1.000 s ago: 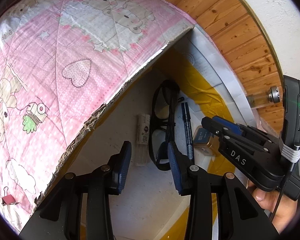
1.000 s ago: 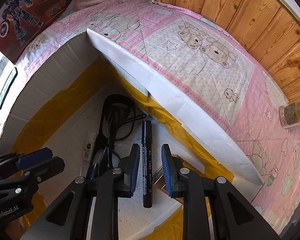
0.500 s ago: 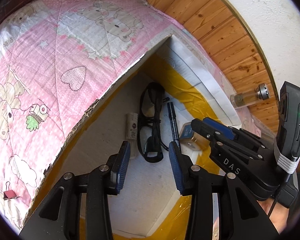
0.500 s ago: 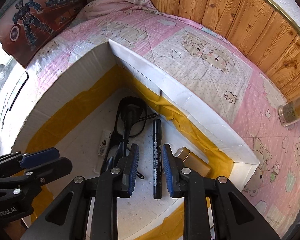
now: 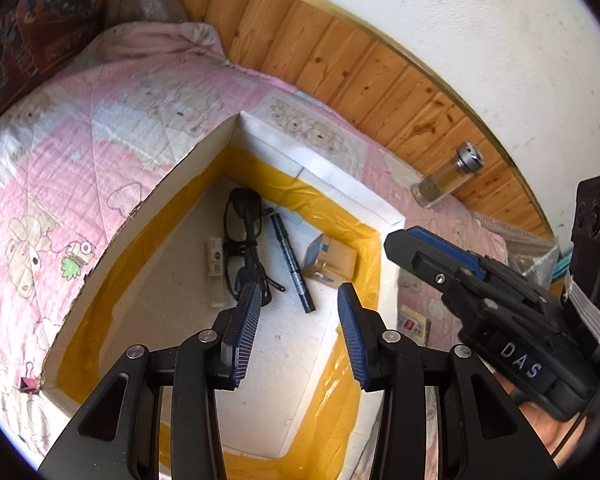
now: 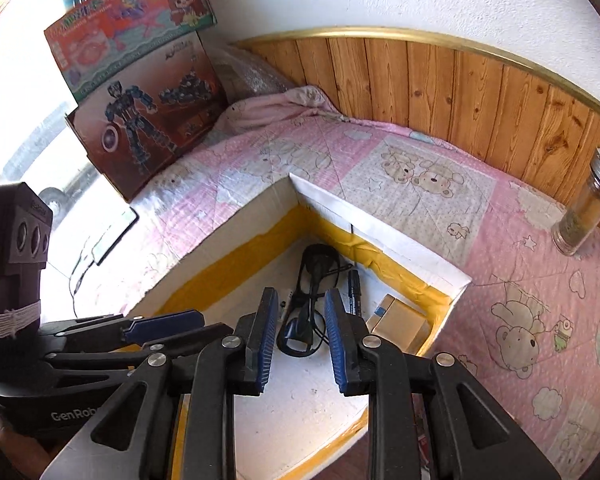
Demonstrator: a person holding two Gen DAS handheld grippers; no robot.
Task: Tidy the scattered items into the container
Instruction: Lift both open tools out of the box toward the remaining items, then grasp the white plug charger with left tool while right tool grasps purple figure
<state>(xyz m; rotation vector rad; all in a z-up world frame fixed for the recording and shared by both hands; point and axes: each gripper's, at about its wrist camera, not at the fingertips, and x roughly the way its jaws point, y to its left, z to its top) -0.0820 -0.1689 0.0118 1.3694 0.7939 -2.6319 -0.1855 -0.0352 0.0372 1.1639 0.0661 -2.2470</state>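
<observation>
Four things already lie in the box (image 5: 188, 168), seen from my left side: a pair of glasses (image 5: 242, 236) toward the far corner, a black marker (image 5: 292, 262) just right of them, a small white tube (image 5: 215, 258) just left of them, and a tan little carton (image 5: 328, 258) against the right wall. My left gripper (image 5: 296, 330) has its jaws spread with nothing between them. A second ago it sat low inside the box, close over the glasses; now it has lifted clear and the whole box shows beneath it. My right gripper (image 5: 432, 258) hangs to the right, over the pink quilt (image 5: 60, 168). Still outside: a glass jar (image 5: 446, 178) on its side by the wooden panel, a pink clip (image 5: 28, 382) at the near left corner, and a small card (image 5: 412, 322) just right of the box.

From my right side, the right gripper (image 6: 300, 340) holds its jaws a narrow way apart, empty; the marker (image 6: 354, 294) that lay right under them a second ago is now farther below, resting flat on the box floor. The left gripper (image 6: 160, 326) reaches in from the left. The jar (image 6: 584, 206) is far right on the quilt.

I judge both hands are backing out after a drop, so the marker counts as stowed and the jar, clip and card remain.
</observation>
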